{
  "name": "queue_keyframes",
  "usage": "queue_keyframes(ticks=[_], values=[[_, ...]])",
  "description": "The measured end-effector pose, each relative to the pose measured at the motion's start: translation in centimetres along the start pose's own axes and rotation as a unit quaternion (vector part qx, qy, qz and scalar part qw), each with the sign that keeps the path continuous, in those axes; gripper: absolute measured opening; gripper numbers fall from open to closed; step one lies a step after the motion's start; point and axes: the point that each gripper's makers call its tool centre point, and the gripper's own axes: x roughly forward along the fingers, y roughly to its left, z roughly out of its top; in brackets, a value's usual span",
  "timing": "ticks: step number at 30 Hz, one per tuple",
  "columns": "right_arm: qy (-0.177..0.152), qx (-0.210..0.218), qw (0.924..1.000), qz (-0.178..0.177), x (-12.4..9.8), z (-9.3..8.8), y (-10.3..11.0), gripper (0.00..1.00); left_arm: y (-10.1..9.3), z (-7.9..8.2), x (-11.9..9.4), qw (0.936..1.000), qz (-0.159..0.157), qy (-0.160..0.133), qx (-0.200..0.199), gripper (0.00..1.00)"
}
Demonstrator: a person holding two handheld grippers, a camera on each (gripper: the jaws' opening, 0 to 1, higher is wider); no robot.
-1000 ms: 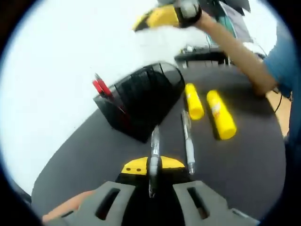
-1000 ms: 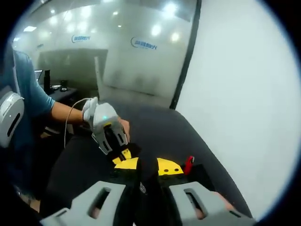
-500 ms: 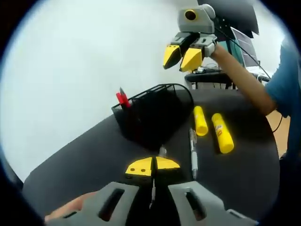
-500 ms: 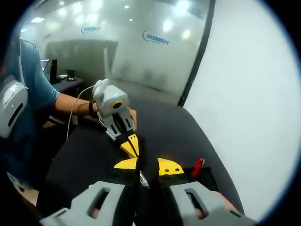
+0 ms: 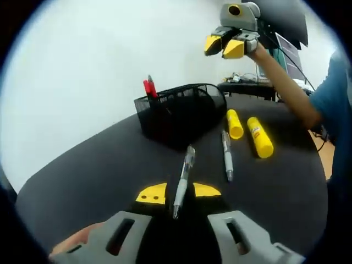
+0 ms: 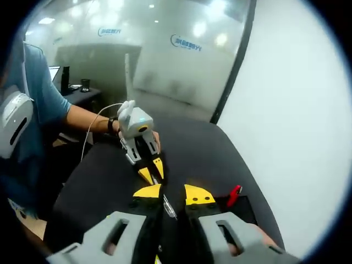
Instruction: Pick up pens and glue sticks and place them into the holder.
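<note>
The black wire-mesh holder (image 5: 179, 113) stands on the dark matte counter (image 5: 99, 170), with a red-capped pen (image 5: 149, 87) poking up at its far left corner. Just right of the holder lie two yellow cylindrical glue sticks (image 5: 235, 124) (image 5: 259, 137); the farther-out one carries a small label whose print is too small to read. A clear-barrelled pen (image 5: 226, 155) lies on the counter in front of the holder, beside the sticks. The left tongs (image 5: 179, 193), yellow-tipped on grey plastic, are clamped on another clear pen (image 5: 182, 181) that points toward the holder. The right tongs (image 5: 225, 45) hover above and right of the holder; in the right gripper view (image 6: 173, 193) they are together on a thin pen (image 6: 168, 209). Blue lettering on the hazy back wall (image 6: 186, 43) is unreadable.
</note>
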Motion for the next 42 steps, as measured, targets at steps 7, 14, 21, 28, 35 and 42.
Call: queue_keyframes(ticks=[7,14,21,28,35,42], values=[[0.002,-0.001,1.0,0.003,-0.2,-0.2,0.0,0.11,-0.1,-0.5,0.6,0.9998,-0.007,0.016,0.001,0.08],[0.003,-0.002,1.0,0.005,-0.3,-0.2,0.2,0.11,-0.7,0.9,-0.3,0.9997,0.002,0.012,0.023,0.07],[0.003,-0.006,0.9999,0.011,-0.4,0.0,0.6,0.11,-0.8,4.9,-2.3,0.998,0.021,-0.043,0.041,0.06],[0.01,-0.011,0.9995,0.027,0.5,-0.2,1.4,0.11,-0.7,6.0,-2.8,0.9975,0.021,-0.052,0.042,0.06],[0.062,-0.039,0.9956,0.06,4.6,-1.7,3.0,0.18,-0.5,6.7,-2.9,0.9971,0.018,-0.071,0.024,0.06],[0.105,-0.051,0.9918,0.053,8.2,-3.5,2.2,0.17,-0.4,7.4,-3.4,0.9966,0.02,-0.075,0.028,0.06]])
